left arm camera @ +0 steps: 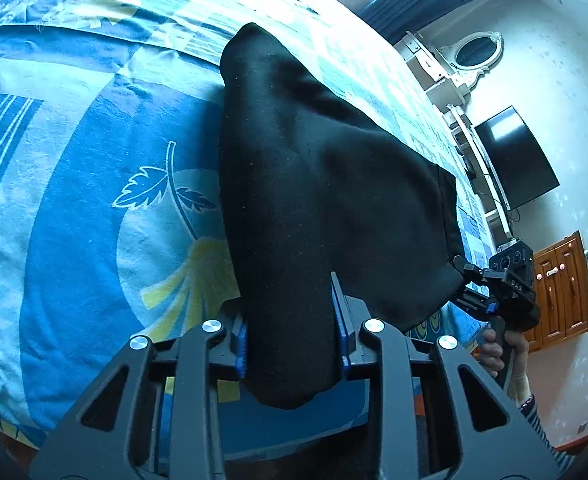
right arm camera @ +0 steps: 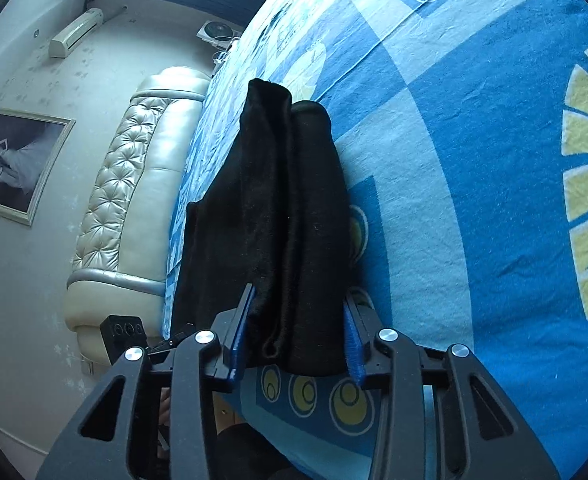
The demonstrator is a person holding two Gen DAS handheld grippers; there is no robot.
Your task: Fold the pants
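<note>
Gripping black pants [left arm camera: 314, 184], both hand-held grippers, apparently lifted.

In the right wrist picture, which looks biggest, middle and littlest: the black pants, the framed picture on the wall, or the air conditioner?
1. Black pants, biggest, though they sit close to the camera.
2. Framed picture.
3. Air conditioner, smallest, far up the wall.
</note>
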